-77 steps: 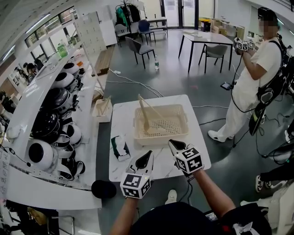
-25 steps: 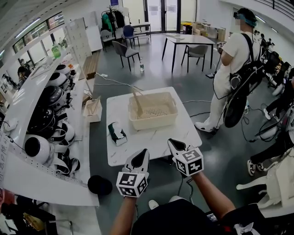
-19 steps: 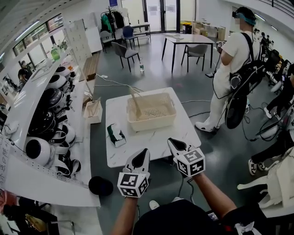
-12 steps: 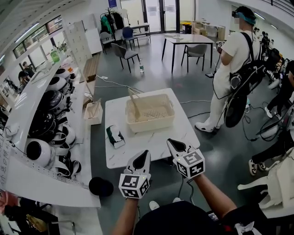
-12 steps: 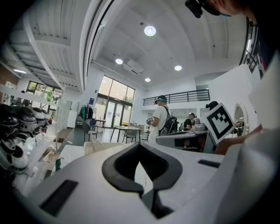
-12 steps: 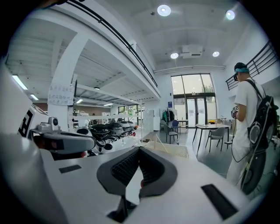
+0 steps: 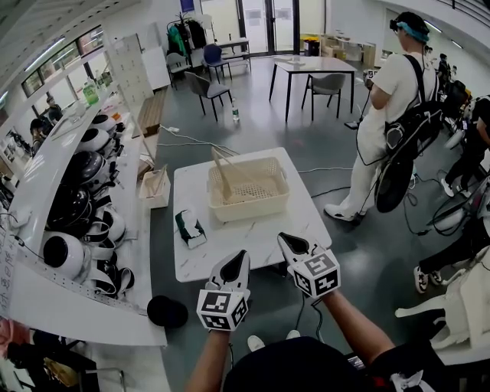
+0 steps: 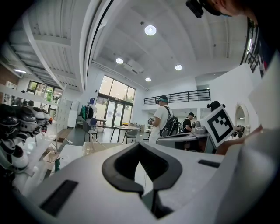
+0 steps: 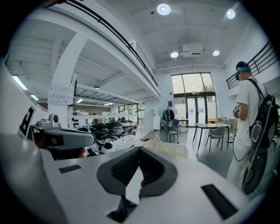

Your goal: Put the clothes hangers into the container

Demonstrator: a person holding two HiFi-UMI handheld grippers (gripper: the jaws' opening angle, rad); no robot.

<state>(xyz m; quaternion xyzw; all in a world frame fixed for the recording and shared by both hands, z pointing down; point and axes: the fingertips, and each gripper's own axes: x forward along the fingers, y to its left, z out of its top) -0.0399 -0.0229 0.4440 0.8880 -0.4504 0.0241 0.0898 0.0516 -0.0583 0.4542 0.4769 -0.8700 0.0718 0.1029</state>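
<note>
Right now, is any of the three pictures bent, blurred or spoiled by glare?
Head view: even light, sharp, but the wide lens bows the table edges and the long counter. Left gripper view: black corners, ceiling lamp blown out white. Right gripper view: same round bending, another ceiling lamp glaring.

left gripper (image 7: 239,256): jaws together, empty, at the table's (image 7: 230,239) near edge
right gripper (image 7: 285,239): jaws together, empty, same edge
forearms (image 7: 348,325): stretched toward the table
</note>
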